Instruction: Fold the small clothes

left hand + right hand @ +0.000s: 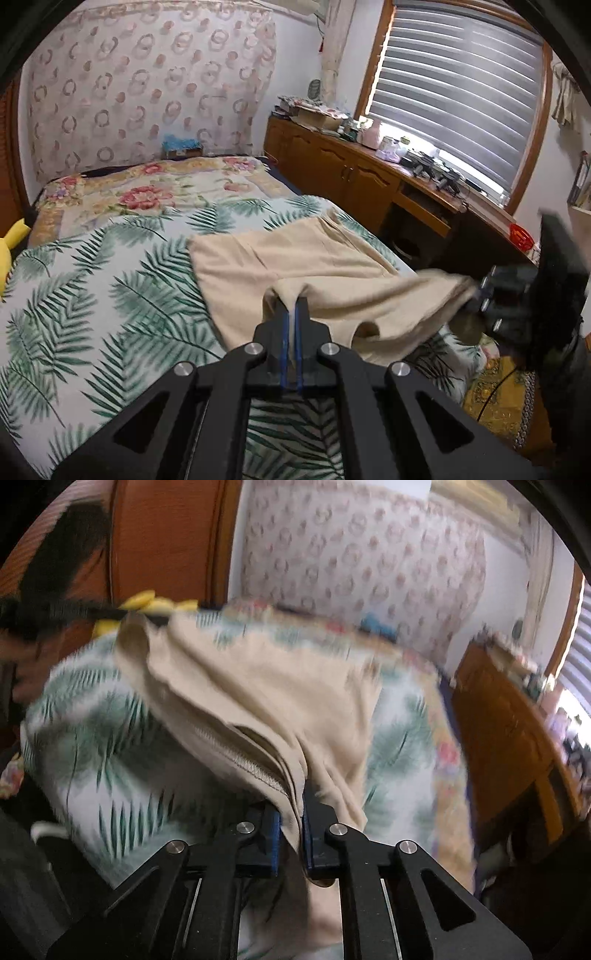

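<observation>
A: Well, starting at the left, what has the left tool got?

B: Its two fingers are nearly together, pinching a peak of the beige garment between the blue pads. The cloth rises to that pinch from the bed, where its far part lies flat on the fern-print cover.

A: And further right?

B: The garment stretches across to the right tool, seen blurred at the bed's edge beside the wooden cabinets.

A: Is that one clamped too?

B: Yes. Its own camera shows the right tool closed on a bunched, stitched edge of the garment, with cloth hanging below the fingers. The fabric slopes up and away to the left tool, dark and blurred near a yellow toy.
</observation>
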`<action>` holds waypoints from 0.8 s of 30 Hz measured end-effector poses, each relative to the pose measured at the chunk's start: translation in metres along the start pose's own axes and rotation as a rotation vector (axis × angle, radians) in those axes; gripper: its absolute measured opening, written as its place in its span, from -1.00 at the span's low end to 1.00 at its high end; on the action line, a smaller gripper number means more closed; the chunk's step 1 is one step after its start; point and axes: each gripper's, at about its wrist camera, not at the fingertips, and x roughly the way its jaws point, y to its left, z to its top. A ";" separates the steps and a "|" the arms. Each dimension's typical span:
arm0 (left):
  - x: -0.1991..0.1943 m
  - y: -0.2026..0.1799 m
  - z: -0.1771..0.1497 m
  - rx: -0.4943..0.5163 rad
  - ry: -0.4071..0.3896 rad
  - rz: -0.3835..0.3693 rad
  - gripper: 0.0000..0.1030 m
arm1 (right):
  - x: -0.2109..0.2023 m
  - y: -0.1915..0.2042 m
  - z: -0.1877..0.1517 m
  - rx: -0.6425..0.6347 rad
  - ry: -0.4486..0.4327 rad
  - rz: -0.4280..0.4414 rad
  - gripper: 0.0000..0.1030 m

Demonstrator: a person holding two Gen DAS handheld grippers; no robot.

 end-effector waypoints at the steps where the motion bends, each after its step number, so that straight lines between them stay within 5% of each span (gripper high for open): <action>1: 0.002 0.005 0.004 -0.003 -0.002 0.009 -1.00 | 0.002 -0.005 0.015 -0.017 -0.022 -0.007 -0.88; 9: 0.041 0.055 0.041 -0.075 0.016 0.063 -1.00 | 0.081 -0.032 0.095 -0.088 -0.028 -0.007 -0.88; 18: 0.087 0.077 0.055 -0.073 0.081 0.087 -0.98 | 0.150 -0.069 0.101 -0.008 0.056 0.070 -0.86; 24: 0.084 0.088 0.058 -0.066 0.068 0.083 -0.21 | 0.167 -0.087 0.111 0.037 0.050 0.049 -0.45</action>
